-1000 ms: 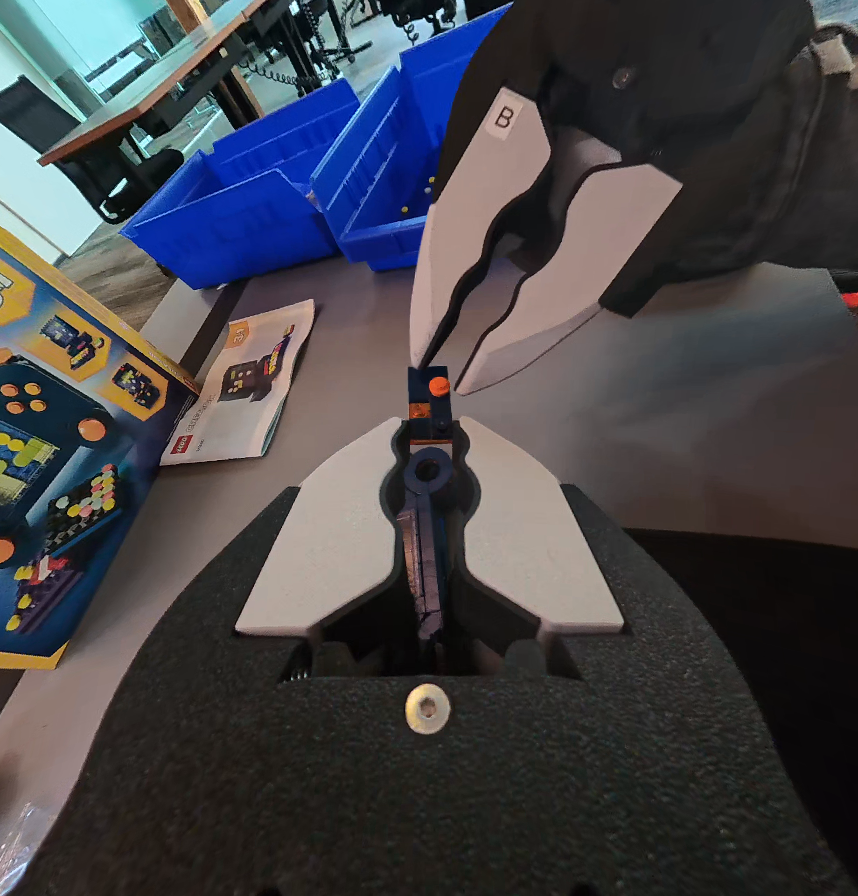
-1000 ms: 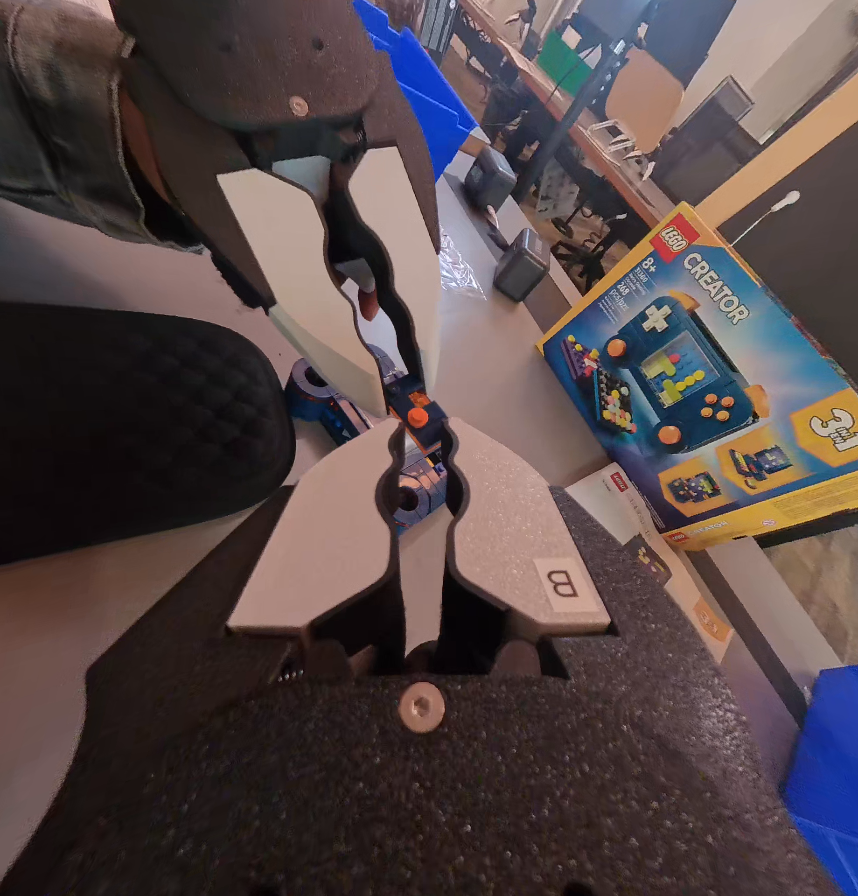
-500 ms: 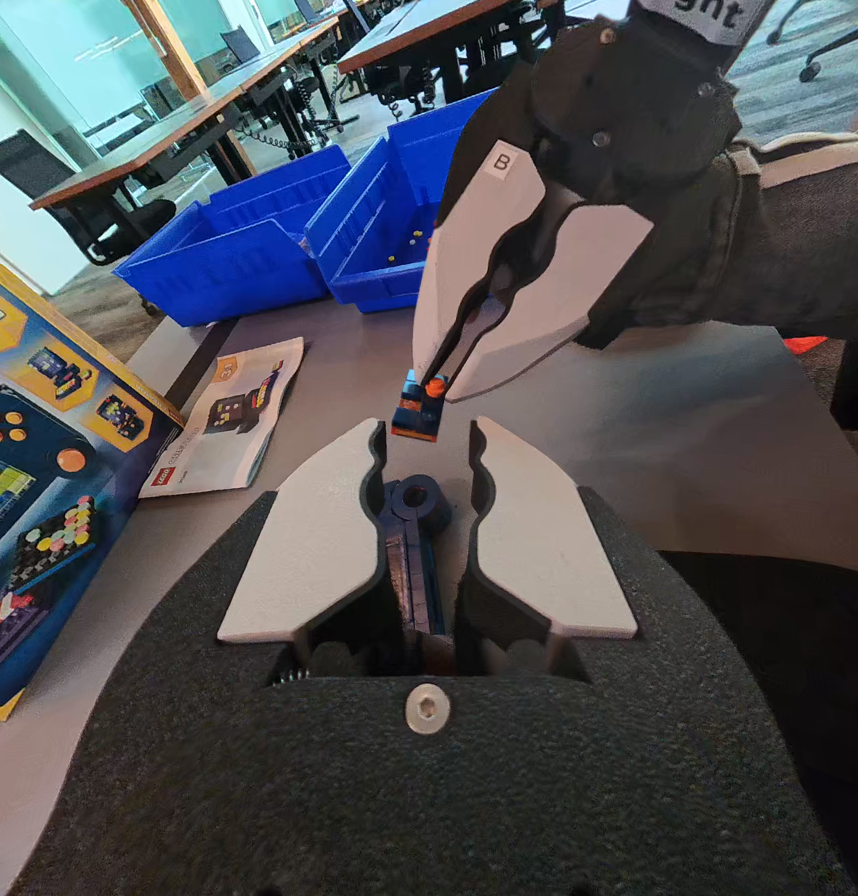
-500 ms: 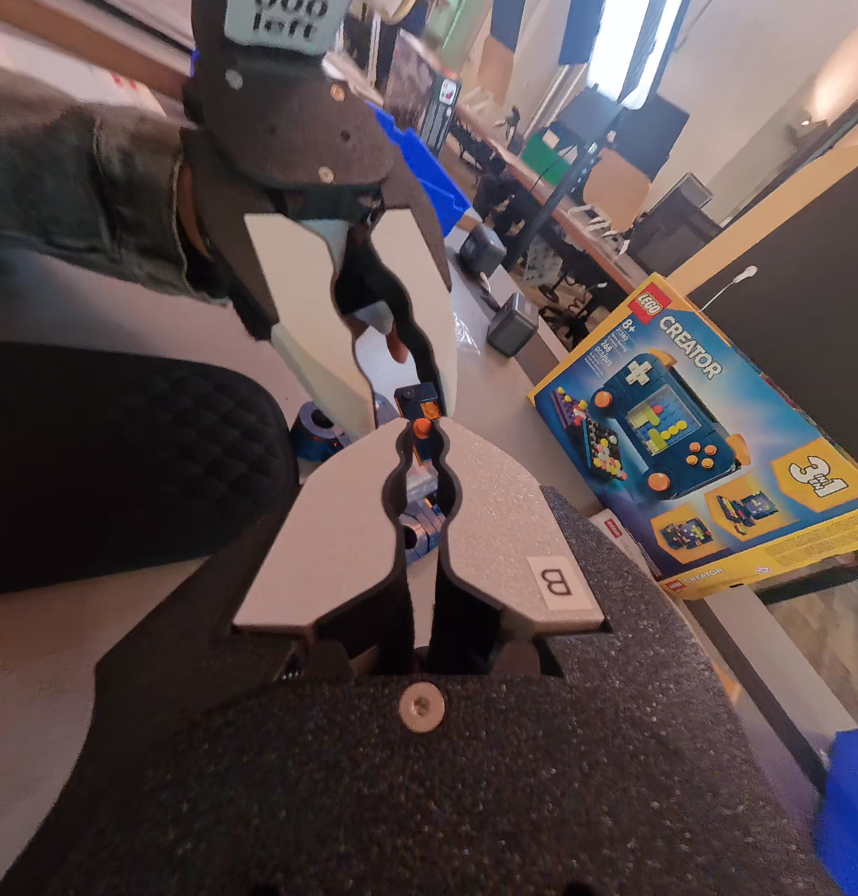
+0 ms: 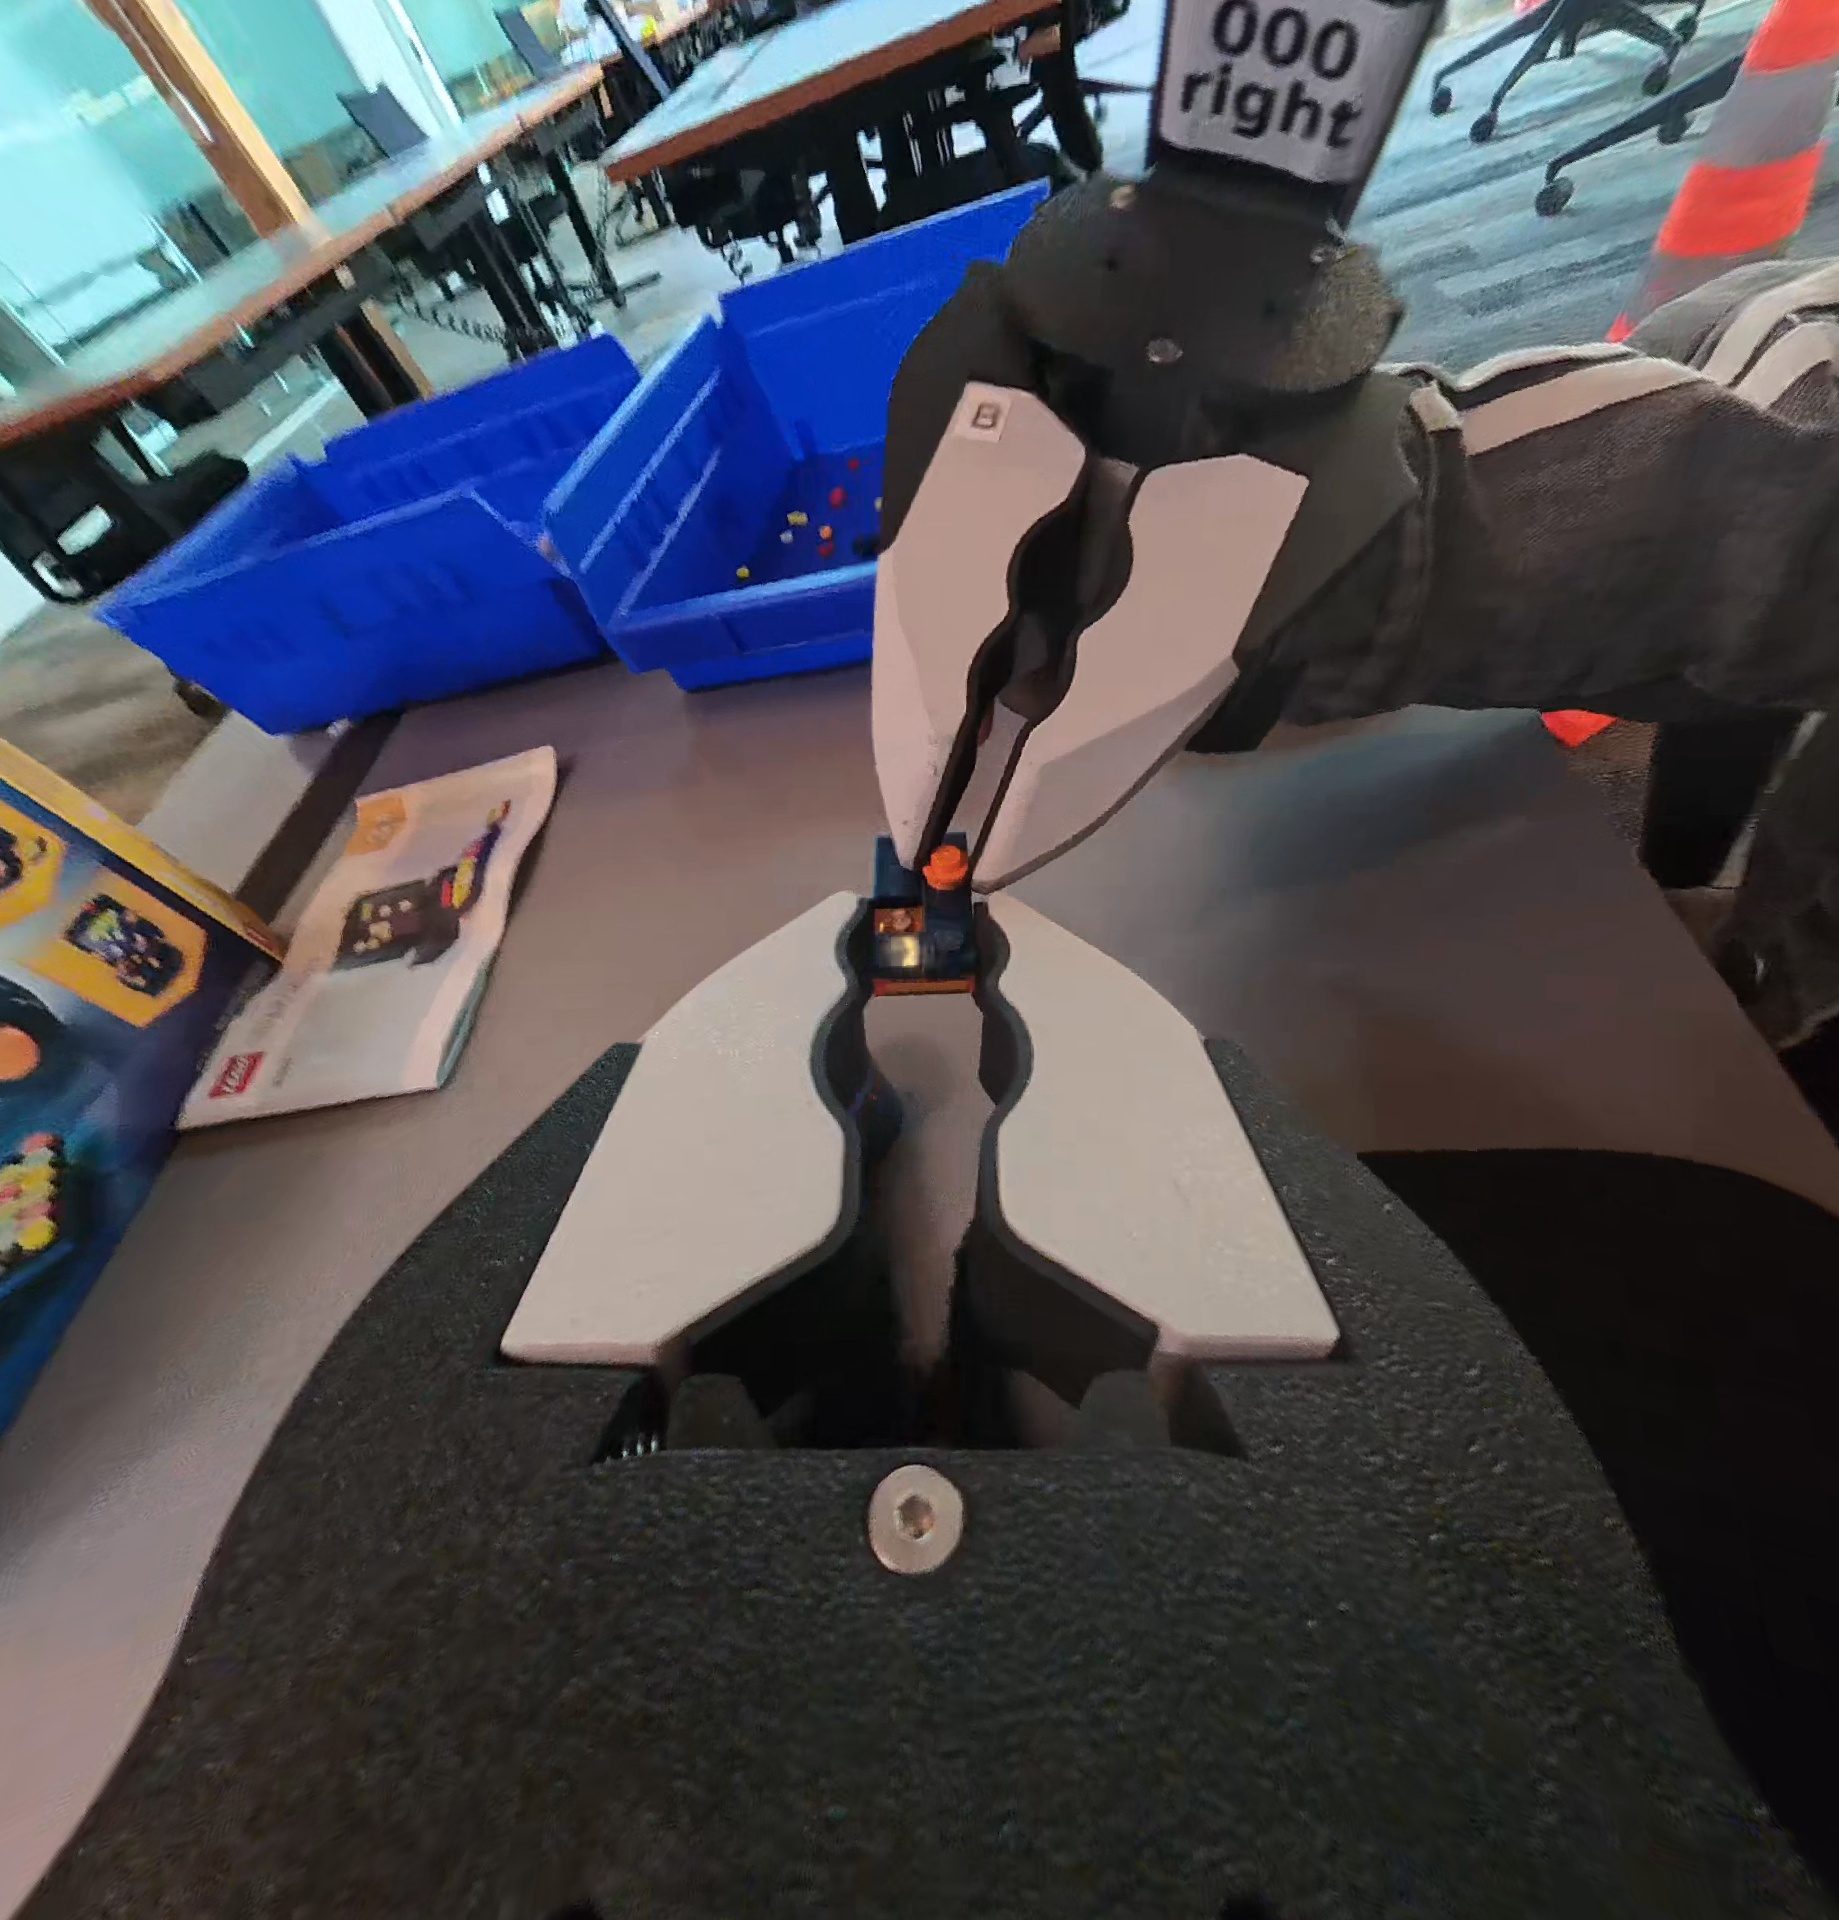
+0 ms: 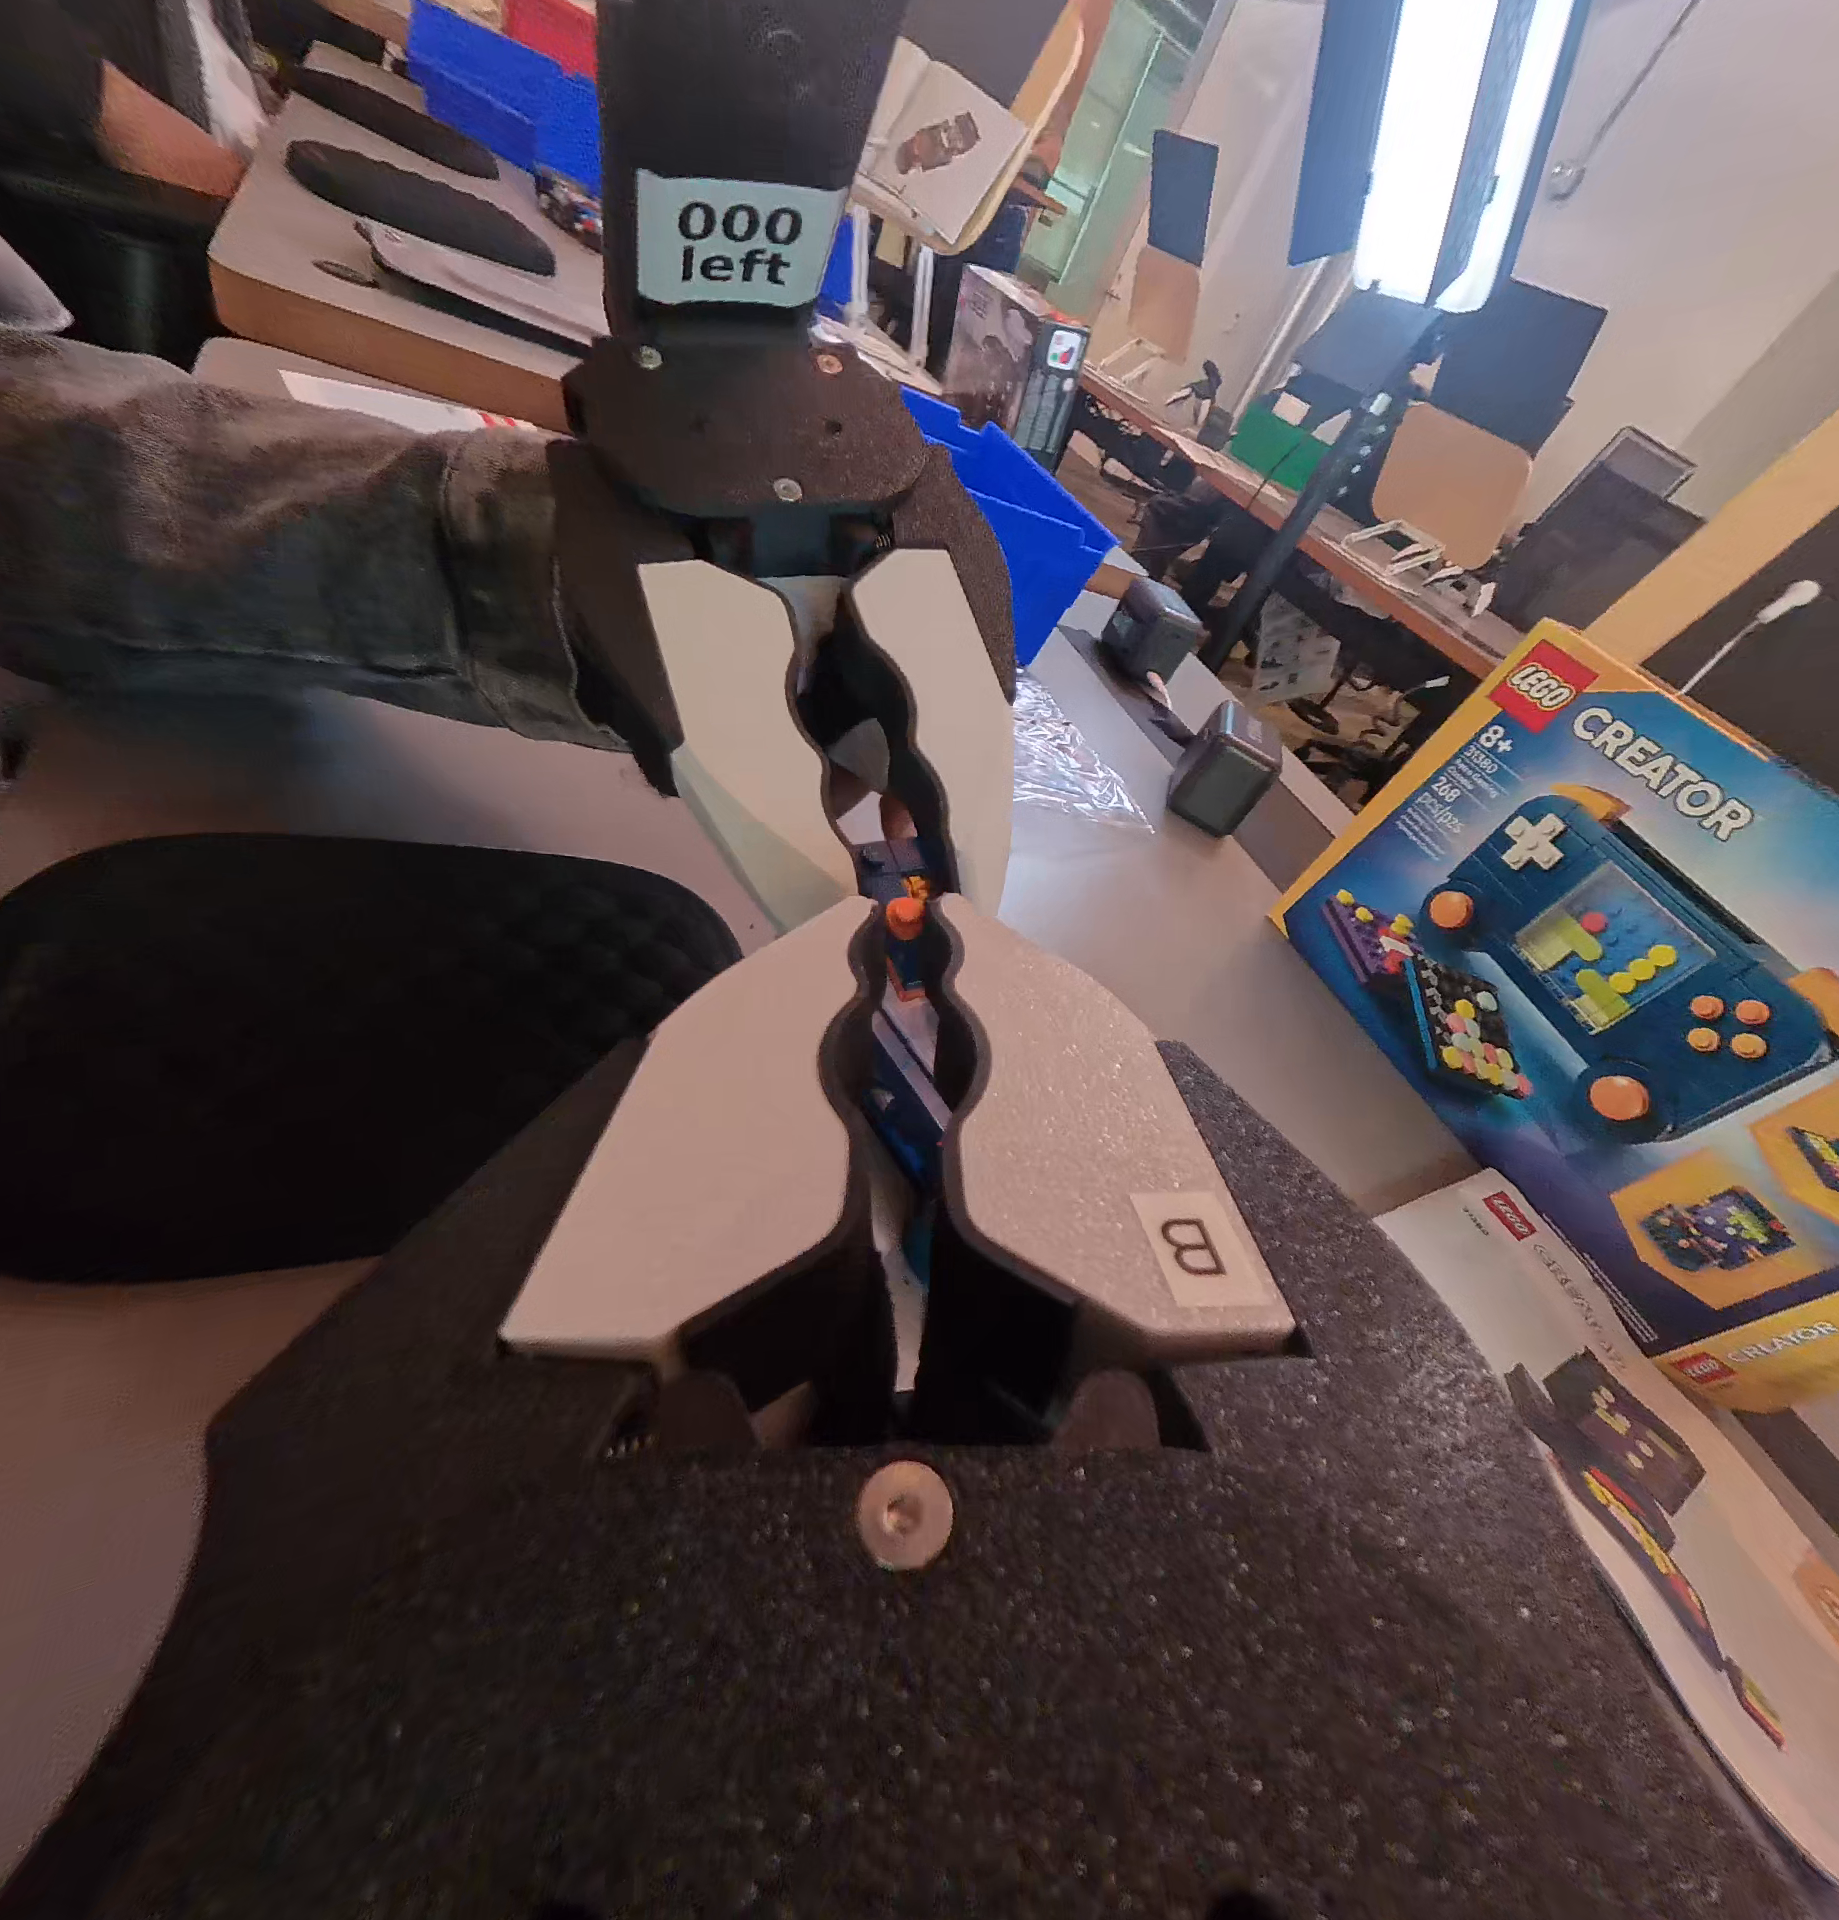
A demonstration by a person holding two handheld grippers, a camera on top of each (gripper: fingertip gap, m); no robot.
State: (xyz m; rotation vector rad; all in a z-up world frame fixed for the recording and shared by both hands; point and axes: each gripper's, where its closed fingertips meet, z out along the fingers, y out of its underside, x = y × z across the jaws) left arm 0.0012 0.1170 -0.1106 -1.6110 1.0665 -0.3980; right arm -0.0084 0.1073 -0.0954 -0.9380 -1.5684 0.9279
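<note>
Orange stud (image 5: 944, 864) between right gripper (image 5: 951, 868) tips

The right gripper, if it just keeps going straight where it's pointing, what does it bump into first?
The right gripper pinches a small orange piece. Straight ahead, almost touching, are the blue brick block and the left gripper clamping it. It would probably hit those first.

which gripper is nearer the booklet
Left. The left gripper is just beside the booklet, clamped on a small blue brick build; the right gripper pinches an orange stud beyond it.
</note>
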